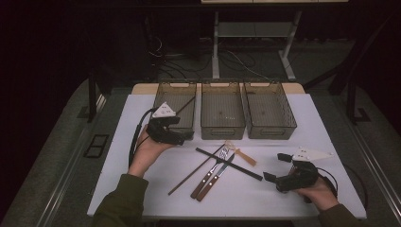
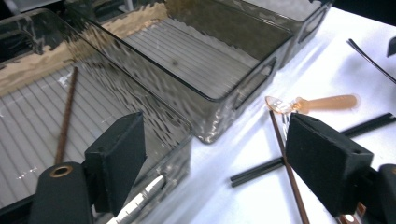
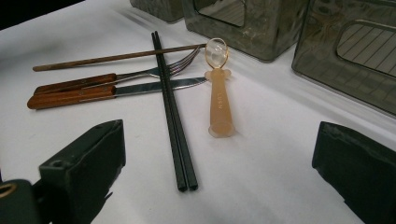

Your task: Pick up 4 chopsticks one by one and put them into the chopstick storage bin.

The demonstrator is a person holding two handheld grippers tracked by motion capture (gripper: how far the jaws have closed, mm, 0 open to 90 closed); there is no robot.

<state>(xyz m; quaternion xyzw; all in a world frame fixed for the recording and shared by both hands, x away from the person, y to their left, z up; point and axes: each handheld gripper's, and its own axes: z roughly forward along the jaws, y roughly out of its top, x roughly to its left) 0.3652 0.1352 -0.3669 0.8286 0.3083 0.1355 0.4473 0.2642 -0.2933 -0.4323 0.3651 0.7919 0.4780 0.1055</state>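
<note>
Left claw [image 1: 182, 134]: I hold it spread and empty over the front edge of the left bin [image 1: 163, 92], where one brown chopstick [image 2: 66, 114] lies.
Right claw [image 1: 276, 166]: spread, empty, facing the black chopsticks [image 3: 173, 112] to grab them.
Spoon [image 3: 218, 93]: beside those chopsticks on the worktop [image 1: 283, 198].

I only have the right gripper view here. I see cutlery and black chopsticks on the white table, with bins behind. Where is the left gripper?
Observer: The left gripper hangs over the near end of the left bin, jaws open.
Operator: Anything in that bin?
Observer: One brown chopstick lies on its floor.
Operator: And the other two bins?
Observer: The middle bin and the right bin hold no utensils.
</note>
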